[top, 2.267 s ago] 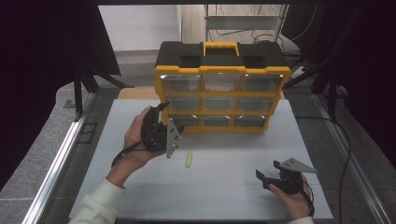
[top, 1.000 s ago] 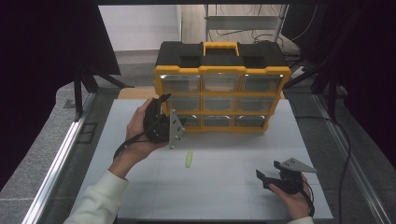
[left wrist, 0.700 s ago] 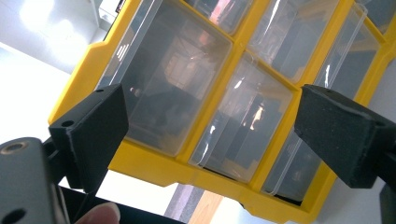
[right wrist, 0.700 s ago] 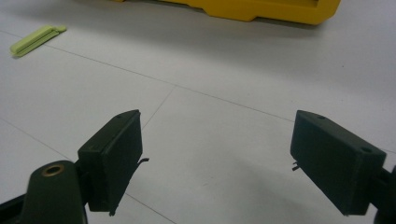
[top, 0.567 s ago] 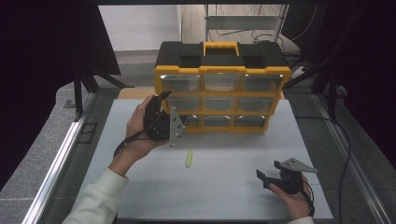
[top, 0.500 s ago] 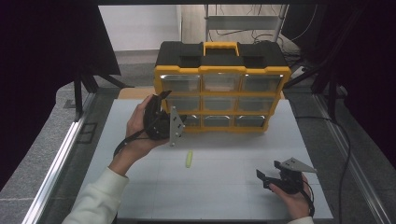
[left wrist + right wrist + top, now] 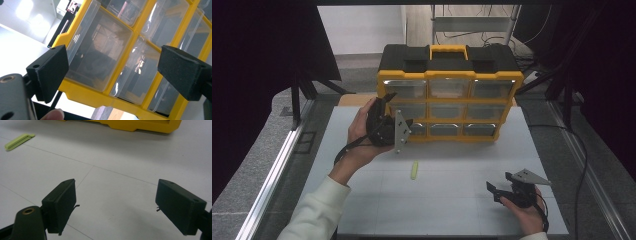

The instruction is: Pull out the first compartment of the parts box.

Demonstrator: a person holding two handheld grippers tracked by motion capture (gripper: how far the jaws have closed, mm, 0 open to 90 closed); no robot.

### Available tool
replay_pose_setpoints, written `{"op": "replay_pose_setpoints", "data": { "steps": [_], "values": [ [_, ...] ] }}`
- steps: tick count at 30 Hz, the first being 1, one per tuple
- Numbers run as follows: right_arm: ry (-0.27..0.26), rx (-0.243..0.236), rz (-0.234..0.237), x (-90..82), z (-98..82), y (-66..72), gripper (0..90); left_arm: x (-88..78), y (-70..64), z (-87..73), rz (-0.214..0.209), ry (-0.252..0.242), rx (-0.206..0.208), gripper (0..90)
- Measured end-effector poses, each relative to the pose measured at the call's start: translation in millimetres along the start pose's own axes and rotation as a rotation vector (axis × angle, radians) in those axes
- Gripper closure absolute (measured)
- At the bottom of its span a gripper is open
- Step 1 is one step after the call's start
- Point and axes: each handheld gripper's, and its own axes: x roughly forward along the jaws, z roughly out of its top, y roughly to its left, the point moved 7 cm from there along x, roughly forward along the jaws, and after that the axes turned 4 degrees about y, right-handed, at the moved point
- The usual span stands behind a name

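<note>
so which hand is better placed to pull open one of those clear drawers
Left. Its gripper is open right at the yellow drawer box, drawers between its fingers. The right gripper rests open, far back on the table.

left gripper (image 7: 388,119) raised from the table (image 7: 452,210) and moved forward since earlier, now at the left drawers of the yellow organizer (image 7: 447,100), its jaws apart before a clear drawer (image 7: 100,52), left forearm extended further
</note>
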Motion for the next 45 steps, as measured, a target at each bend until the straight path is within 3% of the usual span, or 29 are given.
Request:
{"op": "replay_pose_setpoints", "data": {
  "steps": [38, 45],
  "values": [
    [-0.001, -0.001, -0.009, -0.6, -0.1, -1.0, 17.1, 18.0, 15.2, -0.3, 0.040, 0.026, 0.017, 10.8],
    [-0.002, 0.000, -0.011, -0.5, 0.0, -1.2, 17.1, 21.1, 19.4, -0.2, 0.053, 0.036, 0.043, 11.3]
  ]
}}
